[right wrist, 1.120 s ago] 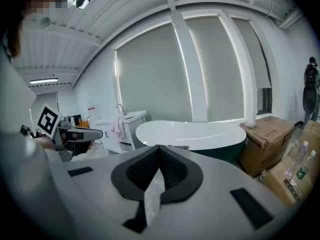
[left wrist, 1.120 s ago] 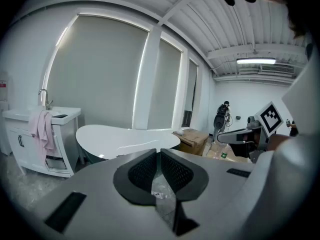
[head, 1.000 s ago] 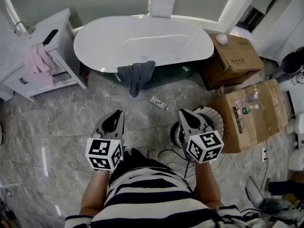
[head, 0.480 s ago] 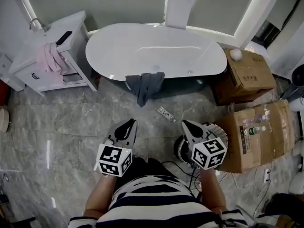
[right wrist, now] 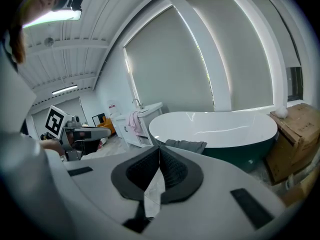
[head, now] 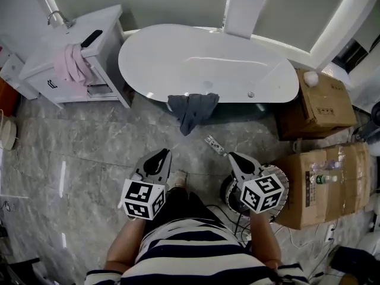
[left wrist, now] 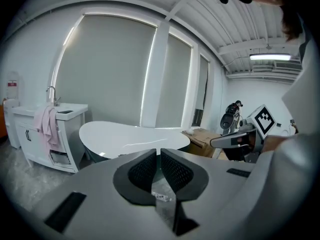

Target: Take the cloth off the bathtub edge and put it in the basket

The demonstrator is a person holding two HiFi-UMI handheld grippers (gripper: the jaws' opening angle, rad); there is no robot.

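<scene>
Cloth [head: 193, 108]: dark grey, draped over the near edge of the bathtub [head: 208, 64], hanging down its front.

Left gripper [head: 160, 154] and right gripper [head: 234, 157]: jaws closed together, nothing held, both above the floor, well apart from the cloth.

Basket [head: 281, 181]: under the right gripper, contents hidden.

Cardboard box [head: 341, 168]: beside the basket, printed label too small to read, bottle [head: 321, 179] lying on top.

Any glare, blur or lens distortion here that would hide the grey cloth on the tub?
Head view: sharp, light streaks on the bathtub, cloth clear. Left gripper view: strong fisheye, dark corners, cloth not visible. Right gripper view: same fisheye, ceiling light flares, cloth visible.
</scene>
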